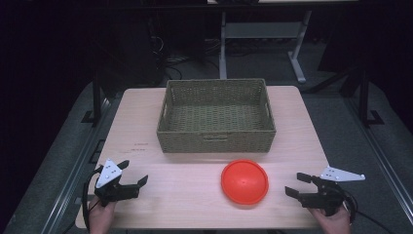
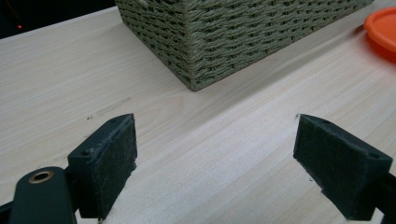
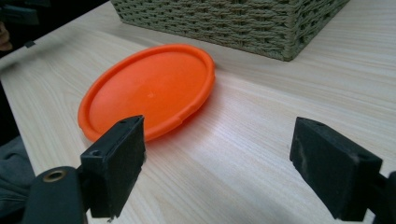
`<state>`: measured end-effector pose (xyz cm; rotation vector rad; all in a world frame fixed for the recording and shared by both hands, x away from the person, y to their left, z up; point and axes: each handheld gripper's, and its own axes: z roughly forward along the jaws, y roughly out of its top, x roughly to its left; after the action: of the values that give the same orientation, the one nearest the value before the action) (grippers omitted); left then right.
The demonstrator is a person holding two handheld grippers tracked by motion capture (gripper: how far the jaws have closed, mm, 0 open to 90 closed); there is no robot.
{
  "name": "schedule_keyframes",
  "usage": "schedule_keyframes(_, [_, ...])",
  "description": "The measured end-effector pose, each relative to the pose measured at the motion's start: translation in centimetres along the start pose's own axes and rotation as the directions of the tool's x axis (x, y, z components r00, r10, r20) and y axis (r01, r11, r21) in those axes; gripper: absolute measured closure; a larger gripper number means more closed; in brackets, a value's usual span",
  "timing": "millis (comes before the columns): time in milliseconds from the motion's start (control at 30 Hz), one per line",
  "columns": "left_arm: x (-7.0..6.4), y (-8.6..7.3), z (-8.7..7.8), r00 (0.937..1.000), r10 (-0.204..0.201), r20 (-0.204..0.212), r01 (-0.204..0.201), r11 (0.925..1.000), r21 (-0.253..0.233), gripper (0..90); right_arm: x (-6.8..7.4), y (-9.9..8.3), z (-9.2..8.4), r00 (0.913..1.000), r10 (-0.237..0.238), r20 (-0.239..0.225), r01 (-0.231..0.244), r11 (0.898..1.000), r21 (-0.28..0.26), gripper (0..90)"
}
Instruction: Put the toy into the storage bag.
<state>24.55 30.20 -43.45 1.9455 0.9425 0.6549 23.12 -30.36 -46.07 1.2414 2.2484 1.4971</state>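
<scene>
An orange plate (image 1: 244,182) lies flat on the wooden table (image 1: 185,195), just in front of a woven basket (image 1: 216,139) whose inside looks bare. My right gripper (image 1: 297,184) sits near the table's front right edge, a short way right of the plate, jaws wide apart with nothing between them. In the right gripper view the plate (image 3: 149,91) lies ahead and left of the gripper (image 3: 217,158). My left gripper (image 1: 132,172) rests at the front left, open and holding nothing. The left gripper view has the basket's corner (image 2: 210,37) ahead of the gripper (image 2: 215,158), and the plate's edge (image 2: 383,28) at far right.
The basket takes up the back middle of the table, with bare wood to either side. Table edges are close behind both hands. Beyond the table stand a white desk frame (image 1: 297,53) and dark floor with cables.
</scene>
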Motion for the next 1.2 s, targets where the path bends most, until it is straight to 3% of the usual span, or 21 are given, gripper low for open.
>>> schedule_keyframes(233, [0.0, -0.2, -0.2, 1.0000, -0.003, 0.001, 0.003, 1.0000, -0.009, 12.9, 0.3, 1.0, 0.2, 0.9995, 0.006, -0.031, -0.006, 1.000, 0.002, 17.6])
schedule_keyframes(600, [0.2, -0.1, -0.1, 1.0000, -0.001, 0.002, 0.001, 0.9999, -0.013, 12.9, 2.0, 4.8, 1.9, 0.9955, -0.037, -0.087, 0.046, 0.992, 0.114, 17.8])
schedule_keyframes(667, [0.3, -0.1, -0.1, 1.0000, -0.003, 0.002, 0.003, 0.9999, -0.014, 12.9, 2.4, 6.2, 2.6, 0.9935, -0.056, -0.099, 0.071, 0.986, 0.152, 17.9])
schedule_keyframes(800, [0.3, -0.1, -0.2, 1.0000, -0.004, 0.001, 0.004, 0.9998, -0.018, 12.9, 2.7, 7.4, 3.3, 0.9912, -0.065, -0.115, 0.085, 0.980, 0.178, 17.9])
schedule_keyframes(967, [0.2, -0.1, -0.2, 1.0000, -0.003, 0.000, 0.003, 0.9998, -0.019, 12.8, 2.9, 8.5, 4.3, 0.9892, -0.070, -0.129, 0.096, 0.973, 0.211, 18.0])
schedule_keyframes(1000, [0.2, -0.1, -0.1, 1.0000, -0.002, -0.001, 0.002, 0.9998, -0.019, 12.8, 3.0, 8.9, 4.9, 0.9886, -0.073, -0.132, 0.103, 0.966, 0.239, 17.9])
schedule_keyframes(1167, [0.2, 0.0, -0.2, 1.0000, 0.003, -0.004, -0.003, 0.9999, -0.015, 12.9, 3.2, 9.8, 5.7, 0.9862, -0.079, -0.146, 0.115, 0.958, 0.262, 18.6])
schedule_keyframes(1200, [0.2, 0.0, -0.2, 1.0000, 0.007, -0.004, -0.007, 0.9998, -0.017, 12.9, 3.3, 10.1, 6.1, 0.9858, -0.076, -0.150, 0.116, 0.953, 0.280, 18.6])
